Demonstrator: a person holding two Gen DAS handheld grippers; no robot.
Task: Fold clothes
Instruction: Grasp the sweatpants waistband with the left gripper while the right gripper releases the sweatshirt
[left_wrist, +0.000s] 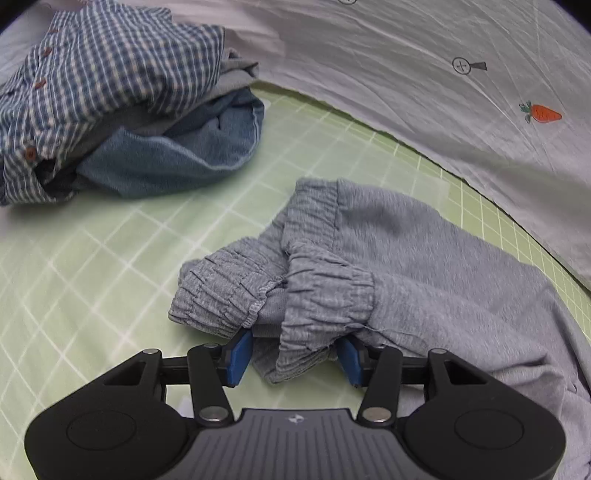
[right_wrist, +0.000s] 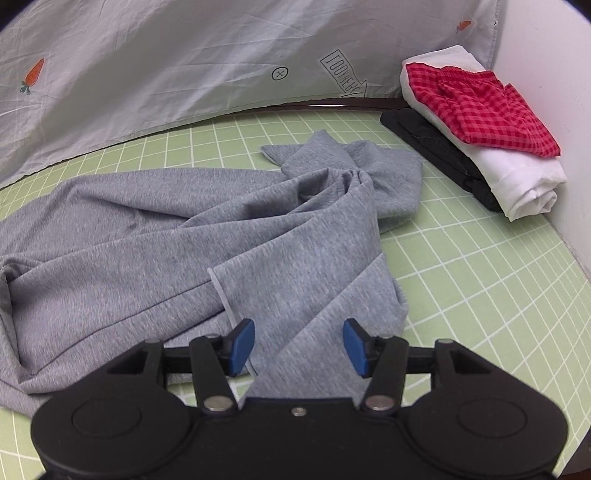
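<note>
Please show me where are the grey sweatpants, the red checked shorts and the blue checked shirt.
grey sweatpants (left_wrist: 325, 295): left wrist view, gathered elastic cuff.
red checked shorts (right_wrist: 484, 107): right wrist view, middle of the cloth, atop the folded stack.
blue checked shirt (left_wrist: 110, 70): left wrist view, crumpled front.

Grey printed sheet (right_wrist: 184, 66) at back carries the only lettering: an arrow-shaped outline label (right_wrist: 341, 79), seen upside down, approx. "LOOK HERE", not fully legible. Same sheet: circled plus sign (right_wrist: 279, 73), also in left view (left_wrist: 461, 66) w/ small dark wedge beside it. Orange carrot prints (left_wrist: 543, 112). Small logo on tongs' housing (left_wrist: 295, 419), unreadable.
</note>
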